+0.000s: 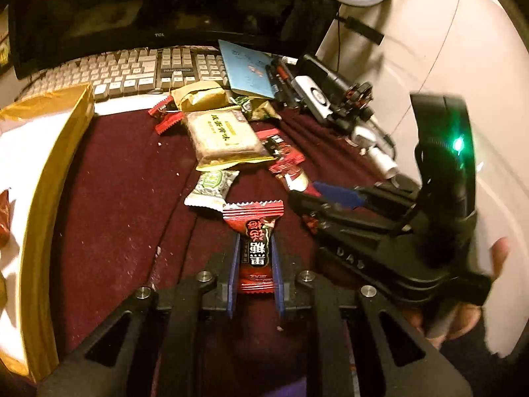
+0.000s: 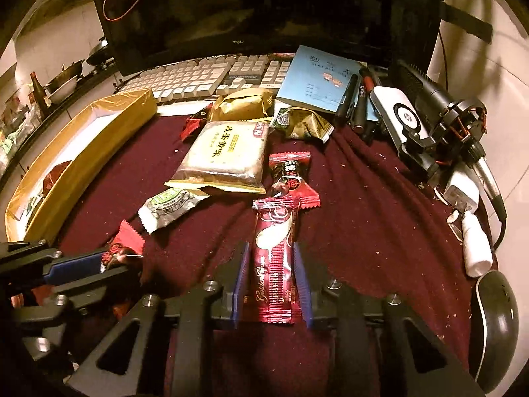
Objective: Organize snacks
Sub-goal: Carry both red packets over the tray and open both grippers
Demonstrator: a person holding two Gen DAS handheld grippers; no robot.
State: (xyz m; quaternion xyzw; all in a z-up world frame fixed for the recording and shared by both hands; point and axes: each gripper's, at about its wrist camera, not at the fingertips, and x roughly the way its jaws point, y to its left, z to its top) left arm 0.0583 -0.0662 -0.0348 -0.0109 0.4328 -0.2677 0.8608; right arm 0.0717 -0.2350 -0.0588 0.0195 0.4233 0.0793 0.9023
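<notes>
My left gripper [image 1: 255, 244] is shut on a red-and-black candy packet [image 1: 254, 231]; it also shows at the lower left of the right wrist view [image 2: 122, 251]. My right gripper [image 2: 271, 251] is shut on a long dark-red wafer bar [image 2: 276, 258]; that gripper shows at the right of the left wrist view [image 1: 307, 198]. On the maroon cloth [image 2: 380, 215] lie a large beige biscuit pack [image 2: 224, 158], a white-green candy [image 2: 168, 206], a red candy [image 2: 292, 175] and gold packs [image 2: 244, 101]. A gold-walled box [image 2: 89, 145] stands at the left.
A keyboard [image 2: 205, 76] and dark monitor [image 2: 264, 10] stand behind the snacks. A blue booklet [image 2: 317, 79], pens, electronics [image 2: 410, 119] and a white charger [image 2: 463, 195] crowd the right side. A black mouse [image 2: 496, 327] sits at the near right.
</notes>
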